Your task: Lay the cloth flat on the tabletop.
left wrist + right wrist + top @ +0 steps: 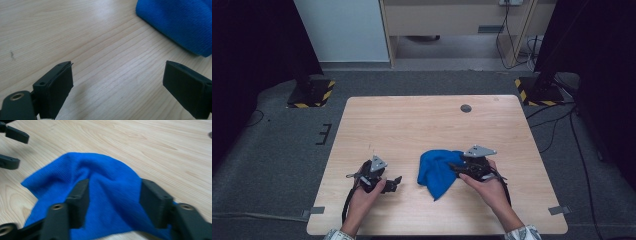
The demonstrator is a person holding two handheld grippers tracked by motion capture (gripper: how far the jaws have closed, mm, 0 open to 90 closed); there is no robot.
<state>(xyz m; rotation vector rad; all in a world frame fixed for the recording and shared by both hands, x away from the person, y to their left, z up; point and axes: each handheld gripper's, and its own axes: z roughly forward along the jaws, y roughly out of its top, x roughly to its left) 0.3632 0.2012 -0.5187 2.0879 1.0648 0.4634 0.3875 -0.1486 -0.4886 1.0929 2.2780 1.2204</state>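
Even overhead light on table [432,120]; dark surrounds. Glare streak left of blue cloth [180,22]. Cloth edges motion-blurred, near jaws soft.

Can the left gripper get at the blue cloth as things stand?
Probably yes. The left gripper is open, with bare table between it and the blue cloth; the right gripper straddles the cloth's far side.

1. A wooden table [432,120] bears a crumpled blue cloth [437,172] near its front edge.
2. The right gripper [457,167] sits at the cloth's right side, touching it.
3. The left gripper [398,182] rests on bare wood, left of the cloth, apart from it.
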